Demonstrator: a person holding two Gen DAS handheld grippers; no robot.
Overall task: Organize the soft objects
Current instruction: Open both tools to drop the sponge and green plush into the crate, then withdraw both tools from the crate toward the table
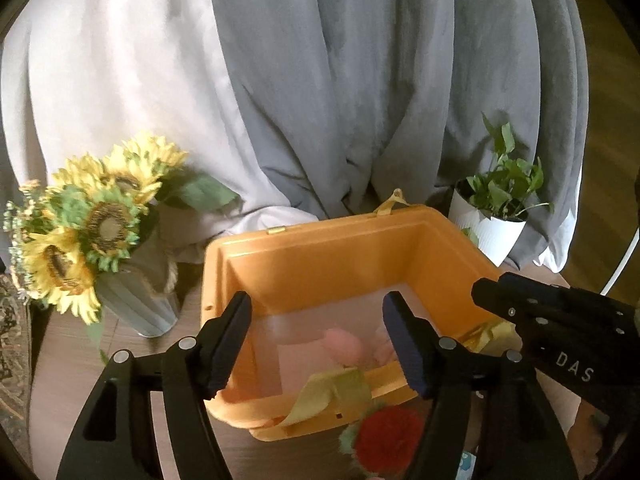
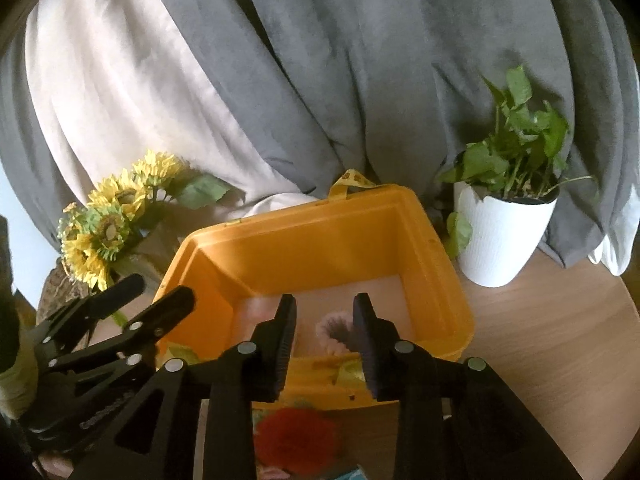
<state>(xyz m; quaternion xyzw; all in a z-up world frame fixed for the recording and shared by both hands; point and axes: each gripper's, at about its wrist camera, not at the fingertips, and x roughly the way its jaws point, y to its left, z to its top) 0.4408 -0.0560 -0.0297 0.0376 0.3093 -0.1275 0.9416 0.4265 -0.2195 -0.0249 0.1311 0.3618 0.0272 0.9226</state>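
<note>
Currently both the left gripper [image 1: 316, 336] and right gripper [image 2: 325, 340] hang spread and empty over the orange plastic bin [image 1: 344, 248]; risk: the red fuzzy pom-pom [image 1: 388, 436] at lower centre, outside the bin, gets overlooked.

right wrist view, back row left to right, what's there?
Artificial yellow sunflower bouquet → open orange plastic bin → green leafy plant in a white ribbed pot.
</note>
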